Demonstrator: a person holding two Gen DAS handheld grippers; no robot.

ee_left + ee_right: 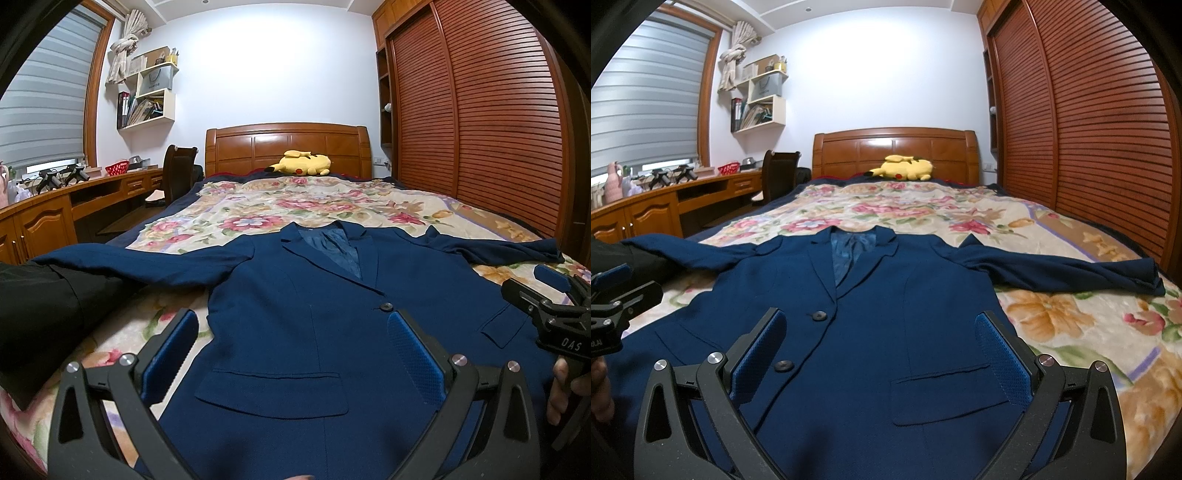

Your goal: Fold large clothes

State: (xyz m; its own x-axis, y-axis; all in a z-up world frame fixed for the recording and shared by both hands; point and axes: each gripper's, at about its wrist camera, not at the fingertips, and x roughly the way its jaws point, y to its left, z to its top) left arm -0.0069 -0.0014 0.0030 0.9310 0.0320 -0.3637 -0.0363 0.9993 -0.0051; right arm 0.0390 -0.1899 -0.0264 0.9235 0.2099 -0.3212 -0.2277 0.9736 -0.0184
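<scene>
**Navy jacket laid flat on bed, both tools open above hem**

Count: one jacket, two tools, one plush toy, one bed.

Jacket: navy blue, woven matte cloth with a fine grain, notched lapels, shinier blue lining visible at the open neck. It lies face up on the floral blanket, collar toward the headboard, hem toward the cameras. Both sleeves are spread out sideways; the sleeve on the wardrobe side ends in a slightly rumpled cuff. Two dark round buttons show in the right wrist view, the upper one at the lapel closure. Two flap pockets counted, one on each front panel. Front panels lie smooth, few creases.

Left tool: two black fingers with blue dimpled pads, spread wide, nothing between them, poised over the lower front of the jacket. Right tool: same build, likewise spread wide and holding nothing, over the other lower panel. Each tool appears at the edge of the other's view.

Surroundings: blanket is plush, cream with pink and orange flowers. Plush toy is yellow, lying by the wooden headboard. Slatted wooden wardrobe doors stand beside the bed; a wooden worktop runs under the window.
</scene>
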